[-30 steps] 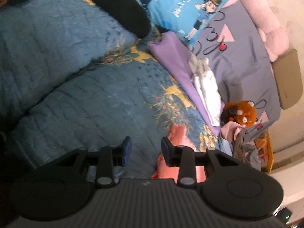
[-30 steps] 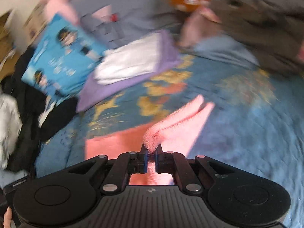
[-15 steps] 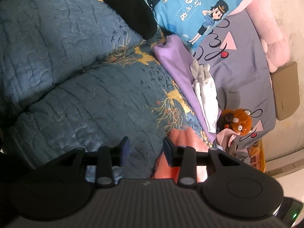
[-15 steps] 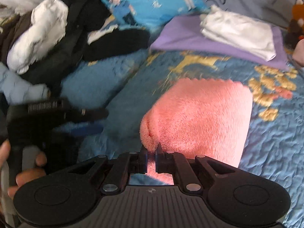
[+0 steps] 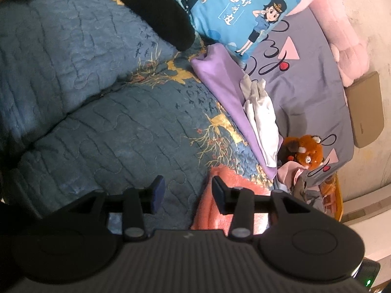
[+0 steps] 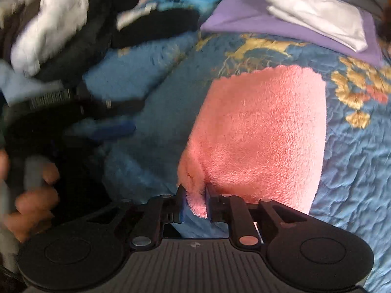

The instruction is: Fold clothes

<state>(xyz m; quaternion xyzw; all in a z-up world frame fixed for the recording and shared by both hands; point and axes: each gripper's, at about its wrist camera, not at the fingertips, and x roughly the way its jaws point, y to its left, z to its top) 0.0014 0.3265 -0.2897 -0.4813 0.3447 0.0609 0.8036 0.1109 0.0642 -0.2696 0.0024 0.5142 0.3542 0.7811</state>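
Observation:
A pink fleece cloth (image 6: 264, 134) lies folded flat on the blue quilt (image 6: 354, 183). My right gripper (image 6: 195, 202) is shut on its near left corner, and the thick fold fills the narrow gap between the jaws. My left gripper (image 5: 188, 190) is open with nothing between its fingers. It hovers over the quilt (image 5: 97, 122), with the pink cloth's edge (image 5: 232, 177) under its right finger. In the right wrist view the left gripper (image 6: 97, 112) shows blurred at the left, held by a hand (image 6: 31, 195).
A folded purple cloth (image 5: 220, 80) carries a folded white garment (image 5: 261, 119) at the quilt's far edge. Beyond are a blue cartoon pillow (image 5: 239, 7), a black garment (image 5: 151, 7), an orange plush toy (image 5: 308, 151), and a pile of dark and white clothes (image 6: 48, 24).
The right gripper carried the pink cloth's corner over and down, so the cloth now lies folded flat. Its jaws stand slightly wider apart. The left gripper stayed open and shifted a little.

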